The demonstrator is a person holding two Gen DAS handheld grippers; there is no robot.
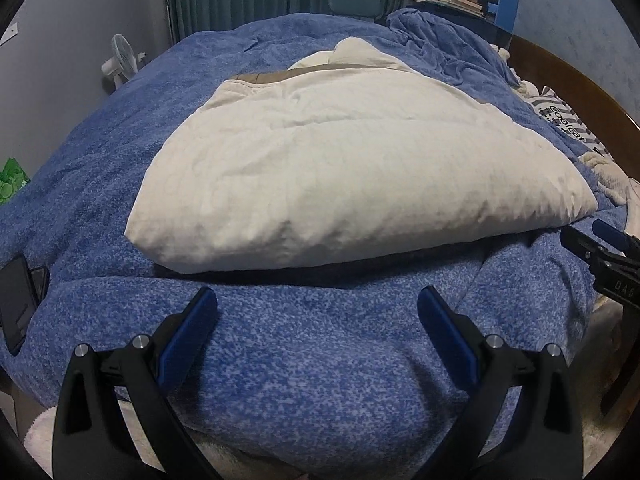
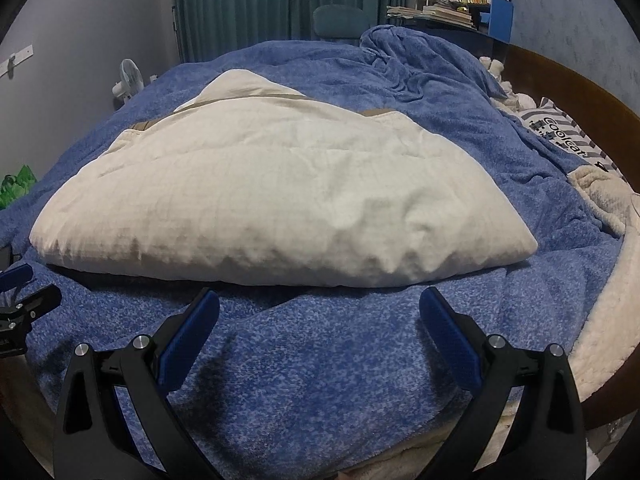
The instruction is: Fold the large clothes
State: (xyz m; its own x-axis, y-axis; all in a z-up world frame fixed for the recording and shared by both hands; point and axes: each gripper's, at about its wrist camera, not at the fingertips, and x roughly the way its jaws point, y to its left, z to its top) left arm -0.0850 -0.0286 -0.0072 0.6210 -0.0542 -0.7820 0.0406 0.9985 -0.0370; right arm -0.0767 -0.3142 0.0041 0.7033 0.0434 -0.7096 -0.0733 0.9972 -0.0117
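Cream folded garment (image 1: pixel 352 176) lies mid-frame on the blue blanket (image 1: pixel 312 360). Left gripper (image 1: pixel 318 300) and right gripper (image 2: pixel 319 300) — both fingers spread, holding nothing — sit at lower frame.

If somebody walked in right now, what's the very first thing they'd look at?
Probably the big puffy cream-white quilted garment with tan trim, folded into a thick bundle in the middle of the fuzzy blue blanket covering the bed. Next, the left hand-held gripper and right hand-held gripper, both open with blue pads, just short of the bundle's near edge and holding nothing. Teal curtains hang behind the bed.
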